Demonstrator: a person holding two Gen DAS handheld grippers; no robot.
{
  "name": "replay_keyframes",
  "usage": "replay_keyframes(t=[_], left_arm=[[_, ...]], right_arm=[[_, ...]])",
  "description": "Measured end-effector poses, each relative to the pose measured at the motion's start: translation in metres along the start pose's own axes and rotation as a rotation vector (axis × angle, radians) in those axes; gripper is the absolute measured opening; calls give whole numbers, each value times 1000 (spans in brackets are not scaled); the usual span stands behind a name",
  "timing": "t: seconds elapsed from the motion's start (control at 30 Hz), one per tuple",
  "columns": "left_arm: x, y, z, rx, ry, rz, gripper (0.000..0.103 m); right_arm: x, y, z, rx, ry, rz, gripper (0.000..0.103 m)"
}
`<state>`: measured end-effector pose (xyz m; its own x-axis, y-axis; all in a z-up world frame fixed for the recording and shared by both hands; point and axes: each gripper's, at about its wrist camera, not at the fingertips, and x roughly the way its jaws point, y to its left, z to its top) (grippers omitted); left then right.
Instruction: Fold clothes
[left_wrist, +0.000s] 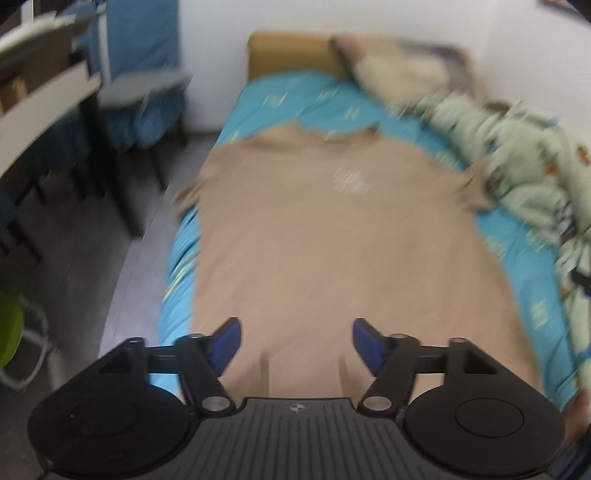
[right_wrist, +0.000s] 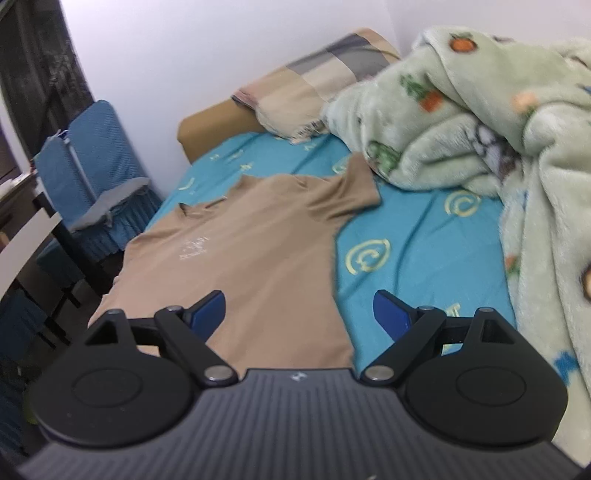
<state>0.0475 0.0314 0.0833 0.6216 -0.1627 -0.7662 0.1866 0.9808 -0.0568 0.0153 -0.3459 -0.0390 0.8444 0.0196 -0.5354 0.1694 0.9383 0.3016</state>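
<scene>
A tan short-sleeved T-shirt lies spread flat, front up, on a bed with a turquoise sheet; it has a small white chest print. It also shows in the right wrist view, collar toward the headboard. My left gripper is open and empty, above the shirt's bottom hem near its middle. My right gripper is open and empty, above the hem's right corner, with the sheet under its right finger. The left wrist view is motion-blurred.
A bunched pale green fleece blanket fills the bed's right side. A beige patchwork pillow leans at the headboard. A blue-covered chair and a table stand left of the bed, over dark floor.
</scene>
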Motion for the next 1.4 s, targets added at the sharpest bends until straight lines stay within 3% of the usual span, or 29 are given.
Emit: replay_keyframes(t=[0.07,0.17,0.3,0.4,0.47,0.57,0.63,0.7,0.8,0.97,1.0,1.03,1.1,1.4], left_arm=[[-8,-29,5,19,-82,-37,89],[-13,-67,6,36,-169,-90,99],[4,-98,-12,34,-253,-180,102],[30,-97,-40,73,-347,-211,102],[50,-93,-58,91,-370,-193,102],[79,-91,-65,111,-302,-148,102],[81,-90,-66,112,-292,-117,102],[83,-85,-67,109,-307,-118,102],[78,-80,-73,107,-315,-117,103],[75,-79,-83,110,-303,-109,103],[75,-80,-85,114,-303,-100,103],[76,-82,-87,118,-305,-92,103],[78,-84,-90,122,-308,-81,103],[103,-80,-89,86,-290,-60,103]], right_arm=[[-6,5,0,-23,-48,32,88],[-12,11,-1,-49,-97,63,88],[-11,15,-1,-69,-115,38,88],[-12,18,-2,-104,-124,21,51],[-11,20,-2,-110,-138,32,53],[-10,22,-1,-101,-162,40,58],[-10,23,0,-92,-177,40,81],[-11,21,0,-88,-198,39,87],[-7,14,2,-25,-181,46,87],[16,-12,13,202,-124,132,87],[23,-18,15,245,-117,149,81],[31,-24,18,284,-112,153,69],[54,-38,22,373,-97,146,61],[180,-113,10,731,-5,81,62]])
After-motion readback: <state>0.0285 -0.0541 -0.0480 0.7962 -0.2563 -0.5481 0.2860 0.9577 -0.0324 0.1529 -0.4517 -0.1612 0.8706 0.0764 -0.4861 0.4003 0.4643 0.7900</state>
